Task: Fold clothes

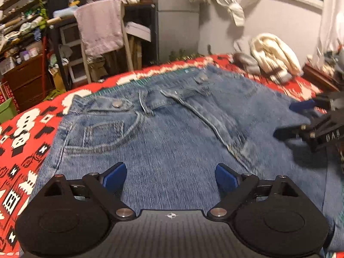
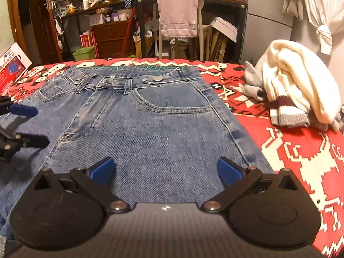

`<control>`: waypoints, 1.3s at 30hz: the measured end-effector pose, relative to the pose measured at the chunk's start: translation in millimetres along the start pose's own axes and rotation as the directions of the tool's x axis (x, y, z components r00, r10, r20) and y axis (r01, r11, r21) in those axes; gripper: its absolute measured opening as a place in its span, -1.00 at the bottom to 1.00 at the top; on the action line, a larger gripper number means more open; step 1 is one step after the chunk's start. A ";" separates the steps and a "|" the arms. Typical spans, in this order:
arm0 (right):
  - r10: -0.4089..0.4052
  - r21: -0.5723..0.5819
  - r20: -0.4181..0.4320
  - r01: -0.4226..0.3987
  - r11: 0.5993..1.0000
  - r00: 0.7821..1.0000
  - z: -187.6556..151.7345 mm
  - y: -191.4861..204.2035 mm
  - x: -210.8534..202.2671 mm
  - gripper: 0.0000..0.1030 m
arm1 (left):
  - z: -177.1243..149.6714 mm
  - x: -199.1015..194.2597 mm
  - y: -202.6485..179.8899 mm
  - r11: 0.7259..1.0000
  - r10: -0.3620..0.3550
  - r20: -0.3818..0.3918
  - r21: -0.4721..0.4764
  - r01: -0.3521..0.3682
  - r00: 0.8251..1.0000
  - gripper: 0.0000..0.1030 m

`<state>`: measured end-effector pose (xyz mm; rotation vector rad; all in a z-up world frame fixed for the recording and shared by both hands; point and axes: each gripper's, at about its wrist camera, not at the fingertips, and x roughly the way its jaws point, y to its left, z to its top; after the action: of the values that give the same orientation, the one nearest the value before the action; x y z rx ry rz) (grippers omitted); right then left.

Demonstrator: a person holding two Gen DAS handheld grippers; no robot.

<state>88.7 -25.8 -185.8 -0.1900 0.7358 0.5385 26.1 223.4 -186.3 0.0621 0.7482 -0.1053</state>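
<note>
Both grippers, left (image 1: pixel 171 177) and right (image 2: pixel 165 172), are held spread wide and empty above the blue jeans (image 2: pixel 137 116), nothing grasped between the blue pads (image 1: pixel 224 177).

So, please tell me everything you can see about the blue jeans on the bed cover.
The blue jeans are faded, washed denim with pale stitching. They lie flat and front side up on the red patterned cover, waistband at the far end. Metal buttons, belt loops, curved front pockets and the fly seam are visible. The legs run out of view under the cameras. A green mat shows just beyond the waistband. The left gripper and right gripper are above the denim, both open, holding nothing.
</note>
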 end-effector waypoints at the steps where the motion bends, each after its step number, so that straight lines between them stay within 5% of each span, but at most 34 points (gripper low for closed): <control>1: 0.001 -0.002 -0.002 -0.001 1.000 1.000 -1.4 -0.5 -1.6 0.99 | -2.0 -2.2 0.3 1.000 -0.005 -0.003 0.006 0.005 1.000 0.76; 26: 0.046 -0.042 -0.015 -0.047 0.998 0.999 -43.2 -8.6 -51.4 0.99 | -52.9 -58.9 -3.2 1.000 -0.016 -0.040 0.006 0.016 0.999 0.87; 33: 0.038 -0.030 0.003 -0.038 0.999 0.999 -32.5 -8.3 -56.8 0.99 | -52.7 -70.5 8.1 0.990 -0.017 -0.035 -0.141 0.012 0.999 0.74; 36: 0.035 -0.026 0.012 -0.035 0.999 0.999 -25.4 -8.0 -59.1 0.99 | -38.9 -80.3 17.9 0.972 -0.025 0.051 -0.234 0.036 0.998 0.74; 39: 0.031 -0.065 0.012 -0.030 0.997 0.999 -5.8 2.3 -44.9 0.99 | -17.2 -72.8 17.0 0.973 -0.004 0.073 -0.228 0.020 0.997 0.75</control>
<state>56.5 -43.7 -159.3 -0.2361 0.7104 0.5928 -36.5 247.3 -149.0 -0.1650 0.6841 -0.0322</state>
